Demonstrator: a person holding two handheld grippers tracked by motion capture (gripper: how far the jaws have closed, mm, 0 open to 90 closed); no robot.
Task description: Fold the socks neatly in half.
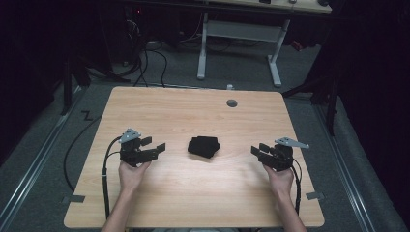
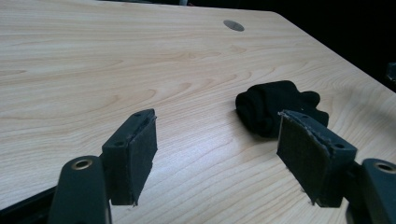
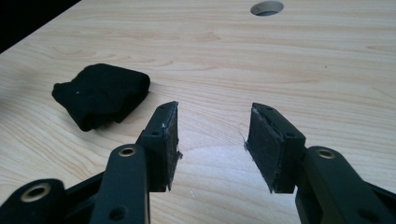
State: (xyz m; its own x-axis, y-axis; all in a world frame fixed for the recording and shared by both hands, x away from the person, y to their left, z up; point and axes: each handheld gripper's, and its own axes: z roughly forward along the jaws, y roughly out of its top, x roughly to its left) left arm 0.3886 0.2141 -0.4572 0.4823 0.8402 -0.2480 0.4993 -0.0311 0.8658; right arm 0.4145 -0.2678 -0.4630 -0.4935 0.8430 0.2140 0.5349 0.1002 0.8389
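Black folded cloth (image 1: 203,146) mid-table, long axis left-right, left gripper (image 1: 153,147) and right gripper (image 1: 259,150) flanking it, jaws apart, empty.

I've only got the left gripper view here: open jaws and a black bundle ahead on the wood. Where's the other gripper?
Observer: In the high view the right gripper is held on the far side of the black cloth bundle, facing it, mirror to the left gripper.
Operator: Is it open too?
Observer: Yes, the right gripper view shows its jaws apart with bare table between them, gripping nothing.
Operator: Is the bundle nearer one of them?
Observer: From above it sits roughly midway between the two, touching neither.
Operator: Anything else on the table?
Observer: Just a round grommet hole toward the far edge.
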